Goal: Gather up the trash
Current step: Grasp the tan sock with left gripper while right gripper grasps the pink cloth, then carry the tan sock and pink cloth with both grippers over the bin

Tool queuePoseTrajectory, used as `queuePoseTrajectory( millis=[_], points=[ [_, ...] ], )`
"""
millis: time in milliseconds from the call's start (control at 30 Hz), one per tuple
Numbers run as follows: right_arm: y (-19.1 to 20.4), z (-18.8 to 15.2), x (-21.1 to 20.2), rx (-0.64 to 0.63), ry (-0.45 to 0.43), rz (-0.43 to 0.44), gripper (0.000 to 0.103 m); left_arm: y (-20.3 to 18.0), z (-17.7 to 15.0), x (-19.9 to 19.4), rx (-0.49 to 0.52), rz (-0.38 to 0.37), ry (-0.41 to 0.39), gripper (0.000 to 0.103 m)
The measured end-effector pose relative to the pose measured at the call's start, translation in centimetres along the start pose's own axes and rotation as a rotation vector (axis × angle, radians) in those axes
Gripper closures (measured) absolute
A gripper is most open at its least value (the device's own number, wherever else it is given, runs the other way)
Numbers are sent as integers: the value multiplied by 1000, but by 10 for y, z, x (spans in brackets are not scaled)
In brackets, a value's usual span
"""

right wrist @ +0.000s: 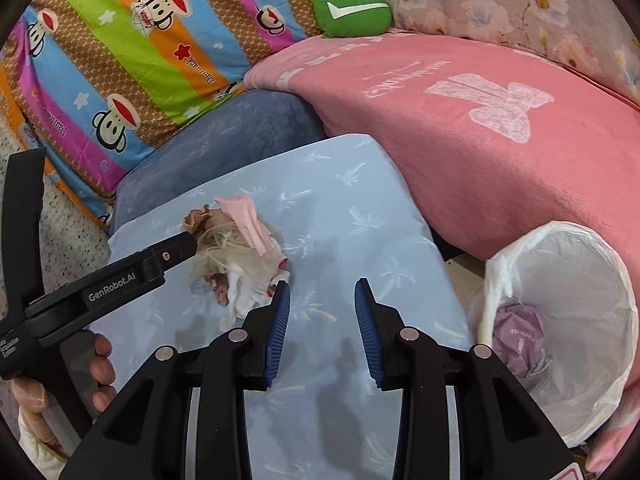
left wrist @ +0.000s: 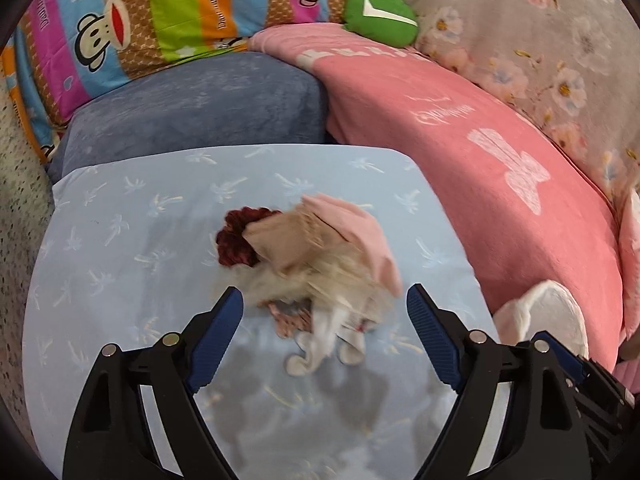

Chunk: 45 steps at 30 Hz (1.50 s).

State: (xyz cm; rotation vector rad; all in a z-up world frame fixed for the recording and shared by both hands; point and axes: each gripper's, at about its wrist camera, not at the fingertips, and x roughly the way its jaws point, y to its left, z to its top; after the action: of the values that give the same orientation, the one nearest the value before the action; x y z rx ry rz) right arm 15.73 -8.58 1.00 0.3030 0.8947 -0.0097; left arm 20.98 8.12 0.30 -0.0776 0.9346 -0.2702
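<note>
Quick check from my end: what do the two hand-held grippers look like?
Both alike: the left hand-held gripper and right hand-held gripper have black plastic frames, ribbed blue pads and round silver pins. The left one's side reads "GenRobot.AI" in white. A pale cuff shows at the wrist.

pink blanket (right wrist: 460, 152), striped monkey-print quilt (right wrist: 132, 60), green cushion (right wrist: 352, 12)

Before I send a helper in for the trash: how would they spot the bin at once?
Find the big pink blanket beside the light blue pillow. In the gap at the pillow's right edge stands the bin, lined with a white bag, a crumpled purple wrapper at the bottom. It is the only open container there.
</note>
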Motion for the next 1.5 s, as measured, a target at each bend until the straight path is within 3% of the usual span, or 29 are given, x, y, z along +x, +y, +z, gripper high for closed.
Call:
queuePoseTrajectory(
  millis=[133,300,400,567,667,767,833,1133,1500],
  points=[
    [18,10,26,-1,24,26,69,14,11,14,-11,0,5,23],
    [34,19,56,-7,50,53,69,31,19,31,-42,-24,34,33],
    [41,25,71,-9,59,50,69,37,22,42,-58,-53,64,44],
    [47,32,89,-4,69,47,69,44,21,51,-78,-92,99,74],
    [50,34,99,-7,85,47,69,45,20,52,-79,-107,106,86],
    [51,33,106,-8,102,55,86,45,18,50,-73,-112,104,92],
    [52,31,106,-7,113,63,102,46,18,46,-73,-108,97,93],
    [50,28,57,-10,32,55,102,40,22,12,-74,-121,40,95],
    [29,16,-22,14,-78,40,102,0,20,-35,-6,-158,-39,95]
  ],
)
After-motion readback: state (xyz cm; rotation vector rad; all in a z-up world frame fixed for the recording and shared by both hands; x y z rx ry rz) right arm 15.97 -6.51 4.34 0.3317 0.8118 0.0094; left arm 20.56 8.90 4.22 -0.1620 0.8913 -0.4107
